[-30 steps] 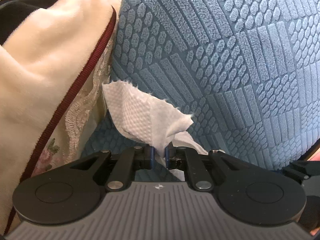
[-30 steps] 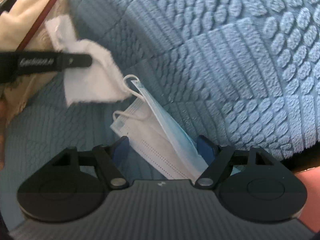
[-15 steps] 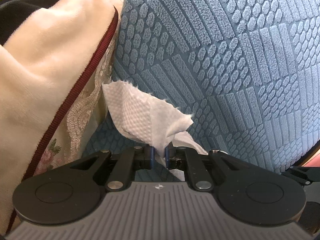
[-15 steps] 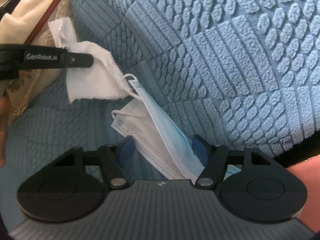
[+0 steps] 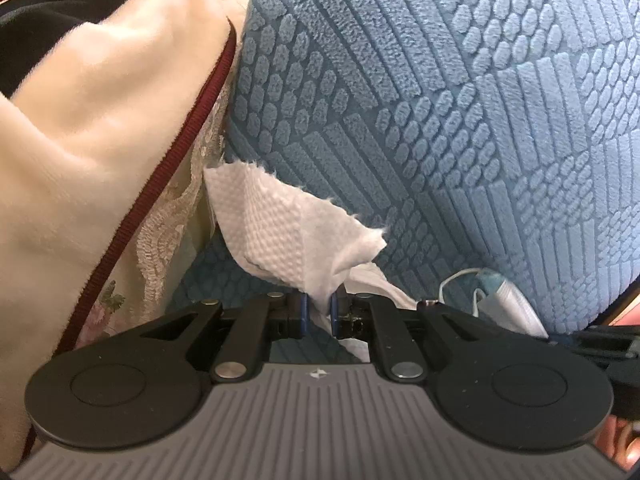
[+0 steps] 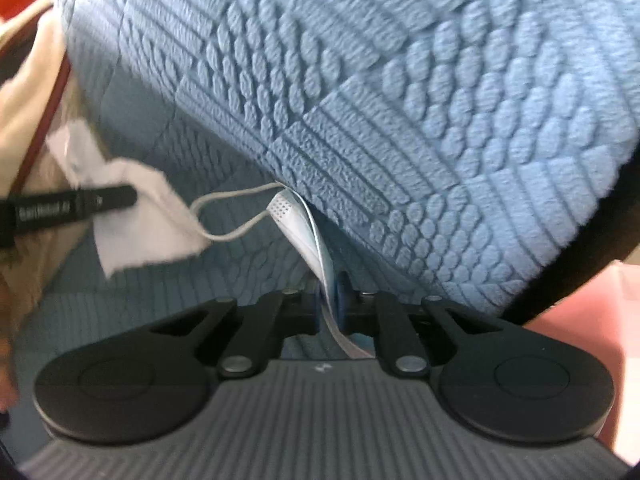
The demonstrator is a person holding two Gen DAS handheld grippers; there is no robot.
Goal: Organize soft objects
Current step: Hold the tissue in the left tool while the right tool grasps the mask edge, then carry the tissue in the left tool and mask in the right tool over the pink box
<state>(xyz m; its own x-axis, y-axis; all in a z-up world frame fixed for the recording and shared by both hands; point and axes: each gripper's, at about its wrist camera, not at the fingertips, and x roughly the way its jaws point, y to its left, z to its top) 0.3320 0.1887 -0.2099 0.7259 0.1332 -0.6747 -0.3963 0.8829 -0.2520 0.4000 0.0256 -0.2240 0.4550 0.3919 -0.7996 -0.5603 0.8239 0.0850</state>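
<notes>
My left hand-held gripper (image 5: 318, 307) pinches a tissue (image 5: 288, 236); my right hand-held gripper (image 6: 329, 294) has just closed on a mask (image 6: 304, 232) beside the blue cushion (image 6: 400, 120).

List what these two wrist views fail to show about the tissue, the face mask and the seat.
- Left wrist view: the tissue's lower end, behind the left gripper shut on it.
- Right wrist view: motion blur; the face mask bunched edge-on in the right gripper, its jaws just closed on it.
- Both views: the blue cushion runs off frame.
</notes>
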